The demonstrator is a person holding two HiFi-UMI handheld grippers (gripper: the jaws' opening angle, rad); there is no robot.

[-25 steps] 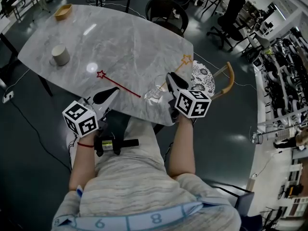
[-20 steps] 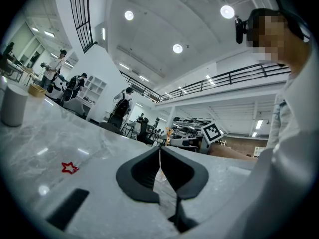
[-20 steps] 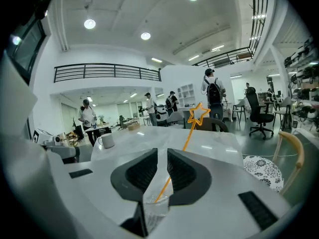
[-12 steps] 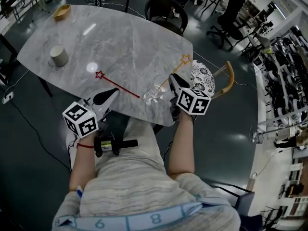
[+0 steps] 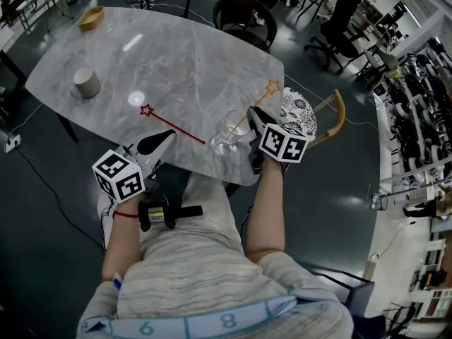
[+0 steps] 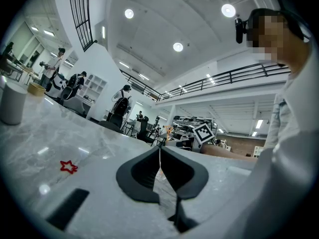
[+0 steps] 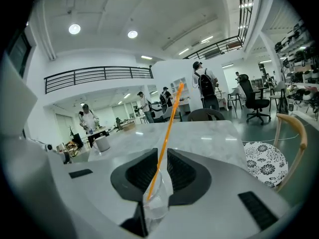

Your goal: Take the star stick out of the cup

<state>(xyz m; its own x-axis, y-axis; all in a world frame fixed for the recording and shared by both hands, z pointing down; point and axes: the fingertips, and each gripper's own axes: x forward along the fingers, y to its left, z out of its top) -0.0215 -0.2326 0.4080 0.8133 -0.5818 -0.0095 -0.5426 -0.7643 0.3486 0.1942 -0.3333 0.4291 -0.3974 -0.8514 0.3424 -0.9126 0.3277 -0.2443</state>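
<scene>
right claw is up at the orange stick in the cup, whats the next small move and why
Probably close the right claw on the orange star stick. The stick runs through the narrow gap between its jaws, just above the glass cup it leans in, and the jaws do not look pressed on it yet. A firm hold should come before any lift.

Head view: right claw (image 5: 254, 119) and left claw (image 5: 164, 138), jaw gaps too small to read. Lower end of orange star stick (image 5: 254, 107) lost inside clear cup (image 5: 227, 137).

Left gripper view: red star stick (image 6: 68, 167), star only; shaft not traceable against surface (image 6: 89, 138). Grey cup (image 6: 11, 103) cut by picture edge. Orange speck (image 6: 169, 130) beyond jaw tips, too small to identify.

Right gripper view: clear cup base partly behind claw body. Star at stick top blurred, shape unresolved. Stick-to-jaw contact not determinable.
</scene>
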